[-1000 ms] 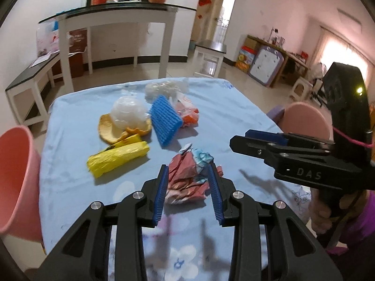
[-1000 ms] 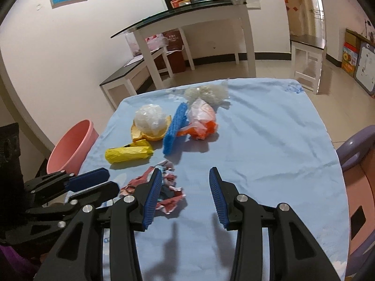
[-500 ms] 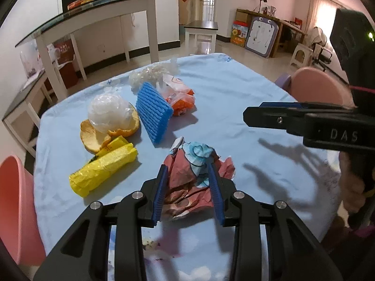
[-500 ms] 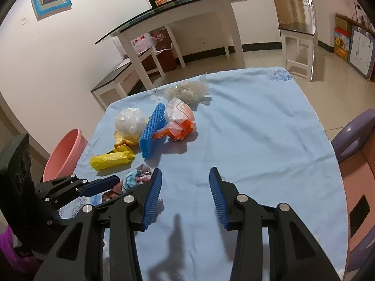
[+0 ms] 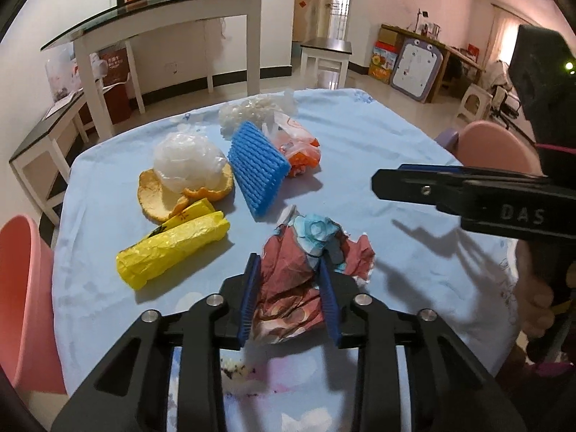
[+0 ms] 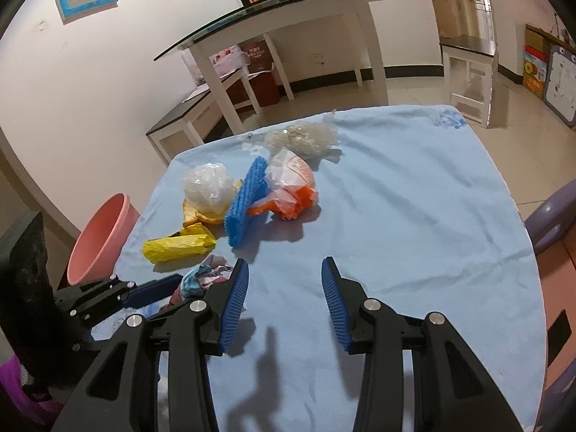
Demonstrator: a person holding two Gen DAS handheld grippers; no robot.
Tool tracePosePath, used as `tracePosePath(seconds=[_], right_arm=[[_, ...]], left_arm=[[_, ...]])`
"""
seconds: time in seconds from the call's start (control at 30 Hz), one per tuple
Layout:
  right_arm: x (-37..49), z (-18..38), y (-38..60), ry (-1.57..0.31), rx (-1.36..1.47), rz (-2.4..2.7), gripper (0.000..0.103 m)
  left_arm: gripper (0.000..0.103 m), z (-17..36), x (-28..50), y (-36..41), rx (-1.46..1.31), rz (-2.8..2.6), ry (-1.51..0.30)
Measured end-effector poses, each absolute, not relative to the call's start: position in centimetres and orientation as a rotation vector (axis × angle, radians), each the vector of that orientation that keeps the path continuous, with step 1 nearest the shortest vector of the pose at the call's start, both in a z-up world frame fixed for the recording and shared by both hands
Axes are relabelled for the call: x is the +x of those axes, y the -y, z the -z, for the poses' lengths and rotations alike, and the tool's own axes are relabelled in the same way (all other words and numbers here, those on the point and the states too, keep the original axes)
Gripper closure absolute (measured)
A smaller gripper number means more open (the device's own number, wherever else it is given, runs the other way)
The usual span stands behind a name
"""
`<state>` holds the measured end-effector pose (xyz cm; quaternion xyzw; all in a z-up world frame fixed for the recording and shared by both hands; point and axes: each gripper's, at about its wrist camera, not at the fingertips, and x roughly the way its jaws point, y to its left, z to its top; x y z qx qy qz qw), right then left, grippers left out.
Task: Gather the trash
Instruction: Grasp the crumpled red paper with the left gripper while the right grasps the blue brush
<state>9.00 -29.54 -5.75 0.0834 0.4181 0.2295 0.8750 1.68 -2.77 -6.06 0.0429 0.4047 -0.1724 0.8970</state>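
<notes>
A crumpled red and light-blue paper wrapper (image 5: 288, 273) lies on the blue tablecloth (image 5: 378, 151) near its front edge. My left gripper (image 5: 289, 295) straddles it and its jaws are closing, with both blue pads pressed into the paper's sides. From the right wrist view the same wad (image 6: 201, 277) shows beside the left gripper (image 6: 158, 288). My right gripper (image 6: 284, 295) hovers open over bare cloth to the right of the wad, nothing between its fingers. Farther back lie a yellow bag (image 5: 172, 248), orange peel (image 5: 154, 198), and a blue foam net (image 5: 257, 169).
A clear plastic ball (image 5: 187, 162), an orange-white bag (image 5: 298, 144) and a white foam net (image 5: 252, 111) sit mid-table. A pink basin (image 6: 100, 237) stands off the table's left edge. A pink chair (image 5: 496, 147) and a purple chair (image 6: 554, 223) flank the right side.
My left gripper has come forward and down around the crumpled wrapper, and its jaws have narrowed onto it. The right gripper has stayed open and in place.
</notes>
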Motion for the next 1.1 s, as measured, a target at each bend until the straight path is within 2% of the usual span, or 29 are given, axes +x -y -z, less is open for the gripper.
tracePosePath(seconds=[0.13,0.57,0.73,0.83,1.1], right_arm=[[9.4,5.4,28.4,-0.865,0.168,-0.503,0.061],[12.6,5.7,24.2,-0.873,0.185,-0.557,0.062],[13.9,6.6,23.0,-0.900,0.182,-0.542,0.077],[14.4,7.2,22.6,-0.920,0.181,-0.538,0.095],[12.1,5.8,23.4,-0.869,0.179,-0.543,0.096]], left_arm=[[0.085,5.4,0.9,1.7,0.036,0.339,-0.826],[0.086,4.2,-1.7,-1.7,-0.075,0.264,-0.804],[0.086,4.0,-2.5,-2.4,-0.101,0.246,-0.801],[0.086,3.9,-2.7,-2.6,-0.111,0.238,-0.797],[0.086,3.0,-3.7,-3.6,-0.153,0.227,-0.765]])
